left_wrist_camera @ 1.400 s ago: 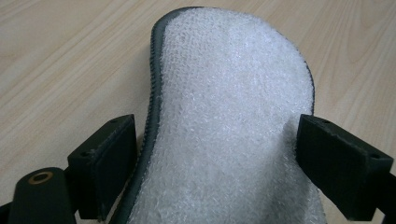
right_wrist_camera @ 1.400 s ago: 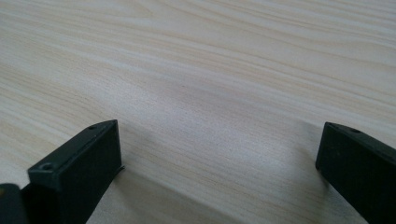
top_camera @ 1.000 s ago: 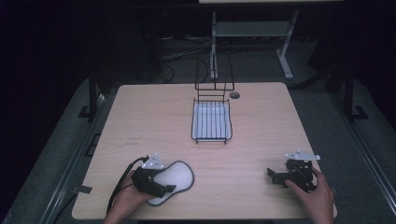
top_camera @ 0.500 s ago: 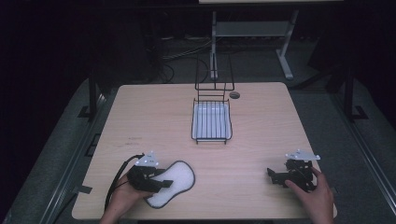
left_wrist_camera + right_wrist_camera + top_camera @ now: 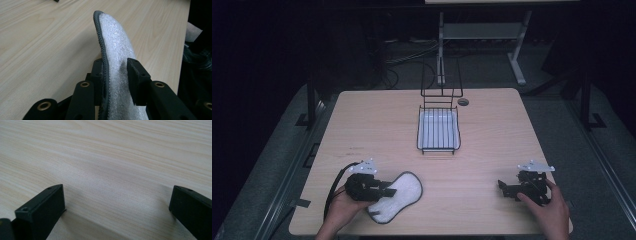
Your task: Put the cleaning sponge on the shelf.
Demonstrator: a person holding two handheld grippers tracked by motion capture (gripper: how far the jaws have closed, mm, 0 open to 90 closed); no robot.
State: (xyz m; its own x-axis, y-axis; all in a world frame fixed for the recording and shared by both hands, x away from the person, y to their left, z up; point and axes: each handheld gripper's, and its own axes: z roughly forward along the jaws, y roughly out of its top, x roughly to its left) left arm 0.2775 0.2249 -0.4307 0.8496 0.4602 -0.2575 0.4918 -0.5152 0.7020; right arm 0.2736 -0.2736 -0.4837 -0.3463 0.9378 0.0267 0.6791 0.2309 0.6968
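Edgewise, the insole [image 5: 117,62] stands clamped between the left gripper's [image 5: 116,75] jaws; the right gripper's [image 5: 117,202] gape.

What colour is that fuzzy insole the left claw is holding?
The insole is white and fuzzy with a dark grey stitched edge, clearest in the left gripper view.

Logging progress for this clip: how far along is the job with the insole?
Done: the left tool has closed on the white insole and tipped it on edge. In hand: it sits at the table's near left. Left: probably carrying it to the wire rack, which holds nothing. The right tool rests open.
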